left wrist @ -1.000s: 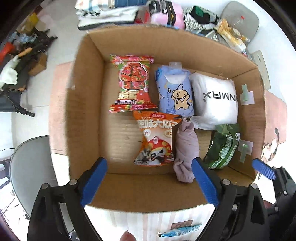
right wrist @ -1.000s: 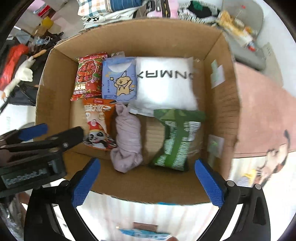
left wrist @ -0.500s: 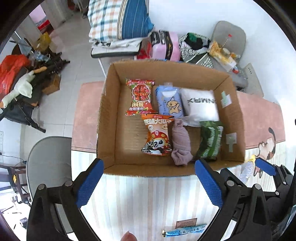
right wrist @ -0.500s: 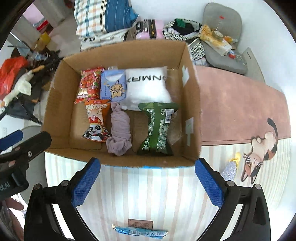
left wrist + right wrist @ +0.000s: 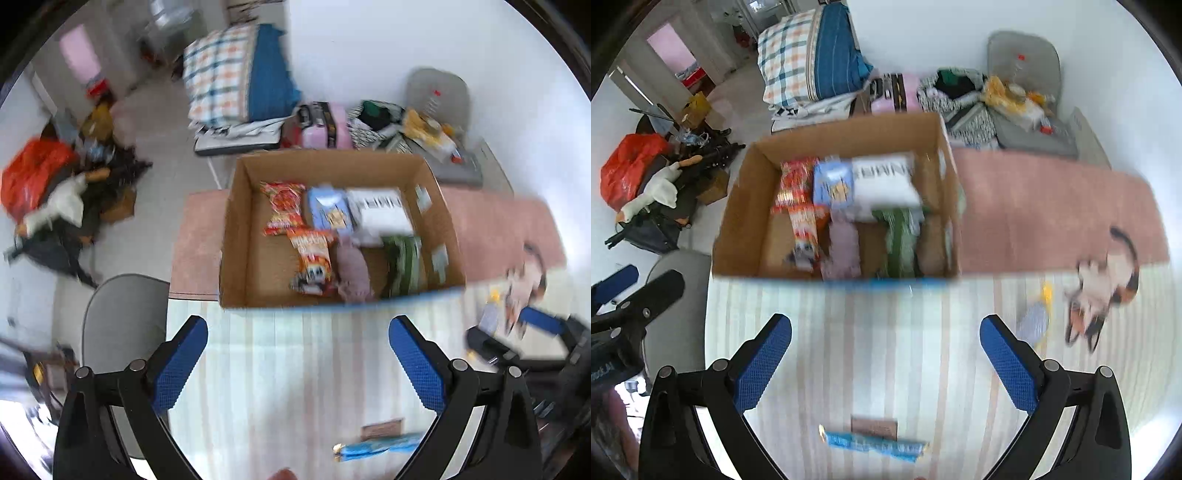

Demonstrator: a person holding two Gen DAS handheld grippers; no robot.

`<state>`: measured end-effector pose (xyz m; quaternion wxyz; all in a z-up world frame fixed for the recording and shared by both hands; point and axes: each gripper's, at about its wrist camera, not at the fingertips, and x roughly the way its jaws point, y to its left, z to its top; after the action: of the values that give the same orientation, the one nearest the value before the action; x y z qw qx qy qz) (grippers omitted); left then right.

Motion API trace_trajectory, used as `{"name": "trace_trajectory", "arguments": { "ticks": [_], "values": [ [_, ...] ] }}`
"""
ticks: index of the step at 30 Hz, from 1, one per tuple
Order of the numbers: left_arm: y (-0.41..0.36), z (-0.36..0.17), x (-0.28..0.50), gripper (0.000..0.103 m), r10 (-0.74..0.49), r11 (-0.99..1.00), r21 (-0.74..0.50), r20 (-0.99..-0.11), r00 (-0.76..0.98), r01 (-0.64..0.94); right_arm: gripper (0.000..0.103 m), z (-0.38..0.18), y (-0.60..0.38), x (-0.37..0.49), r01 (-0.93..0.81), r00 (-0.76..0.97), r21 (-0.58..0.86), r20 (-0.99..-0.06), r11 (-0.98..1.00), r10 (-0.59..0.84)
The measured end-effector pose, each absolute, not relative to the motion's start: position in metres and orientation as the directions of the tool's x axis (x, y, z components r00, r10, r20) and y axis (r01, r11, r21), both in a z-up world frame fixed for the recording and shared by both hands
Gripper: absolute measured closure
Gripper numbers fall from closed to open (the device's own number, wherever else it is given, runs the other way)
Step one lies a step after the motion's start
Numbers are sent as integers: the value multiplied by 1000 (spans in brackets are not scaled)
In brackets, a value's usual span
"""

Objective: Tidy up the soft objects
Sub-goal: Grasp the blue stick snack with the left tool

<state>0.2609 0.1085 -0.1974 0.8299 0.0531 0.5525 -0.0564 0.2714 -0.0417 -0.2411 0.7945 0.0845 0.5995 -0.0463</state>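
Note:
An open cardboard box stands on the table and holds several soft packs: a red snack bag, an orange panda bag, a blue tissue pack, a white pack, a mauve cloth roll and a green bag. My left gripper hangs open and empty, well back from the box over the striped cloth. My right gripper is likewise open and empty. On the cloth near me lies a blue wrapped bar.
A small blue-and-yellow item lies right of the box beside a cat print on the pink cloth. A grey chair stands at the left; bedding, bags and clutter lie on the floor beyond.
Both grippers have pulled up and back from the box, which now looks smaller and farther. More striped cloth and the blue bar show below. Both stayed open.

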Motion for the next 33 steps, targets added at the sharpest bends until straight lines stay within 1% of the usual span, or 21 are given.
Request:
{"name": "trace_trajectory", "arguments": {
  "ticks": [2, 3, 5, 8, 10, 13, 16, 17, 18, 19, 20, 21, 22, 23, 25, 27, 30, 31, 32, 33],
  "values": [
    [86, -223, 232, 2, 0, 955, 106, -935, 355, 278, 0, -257, -59, 239, 214, 232, 84, -972, 973, 33],
    [77, -233, 223, 2, 4, 939, 119, -942, 335, 324, 0, -264, -67, 226, 230, 208, 82, -978, 970, 33],
    [47, -274, 194, 2, 32, 869, 157, -964, 264, 469, 0, -289, -84, 194, 275, 137, 75, -990, 959, 38],
    [16, -319, 164, 2, 52, 793, 154, -981, 186, 590, 0, -325, -108, 155, 337, 43, 76, -997, 938, 65],
    [-7, -351, 143, 2, 61, 729, 126, -991, 119, 673, 0, -347, -122, 132, 376, -10, 63, -997, 925, 72],
    [-33, -386, 123, 2, 104, 639, 128, -991, 79, 758, 0, -372, -145, 105, 439, -60, 57, -994, 897, 92],
    [-55, -420, 105, 3, 159, 550, 142, -985, 64, 823, 0, -383, -161, 90, 471, -77, 45, -993, 881, 91],
    [-60, -429, 101, 6, 172, 531, 150, -983, 68, 834, 0, -386, -167, 86, 479, -82, 40, -993, 877, 90],
    [-65, -435, 99, 13, 184, 517, 155, -981, 67, 842, 0, -387, -172, 83, 485, -83, 38, -993, 874, 89],
    [-68, -440, 98, 23, 193, 511, 156, -979, 64, 845, 0, -389, -176, 80, 491, -85, 35, -992, 871, 88],
    [-71, -444, 99, 27, 199, 513, 149, -979, 52, 845, 0, -390, -181, 78, 493, -88, 34, -992, 869, 89],
    [-73, -446, 101, 40, 200, 526, 134, -979, 31, 840, 0, -391, -184, 77, 495, -89, 35, -992, 868, 90],
    [-75, -448, 105, 60, 203, 551, 125, -979, 12, 825, 0, -392, -188, 77, 496, -88, 36, -992, 867, 91],
    [-76, -450, 109, 62, 209, 573, 129, -978, 7, 810, 0, -392, -191, 77, 497, -85, 37, -992, 867, 91],
    [-74, -449, 122, 73, 191, 640, 102, -981, -29, 761, 0, -392, -197, 79, 496, -80, 43, -992, 867, 95],
    [-66, -448, 140, 75, 170, 731, 71, -982, -80, 679, 0, -390, -202, 84, 496, -74, 50, -992, 867, 100],
    [-32, -448, 183, 75, 80, 902, -3, -982, -173, 432, 0, -386, -210, 98, 490, -66, 53, -993, 870, 97],
    [-22, -449, 192, 75, 52, 930, -22, -980, -192, 368, 0, -385, -214, 104, 488, -60, 52, -994, 871, 93],
    [-5, -451, 205, 75, -2, 965, -61, -974, -227, 254, 0, -385, -217, 109, 486, -56, 52, -994, 872, 91],
    [6, -452, 212, 76, -31, 979, -79, -969, -245, 189, 0, -385, -221, 114, 486, -55, 51, -995, 872, 89]
  ]
}}
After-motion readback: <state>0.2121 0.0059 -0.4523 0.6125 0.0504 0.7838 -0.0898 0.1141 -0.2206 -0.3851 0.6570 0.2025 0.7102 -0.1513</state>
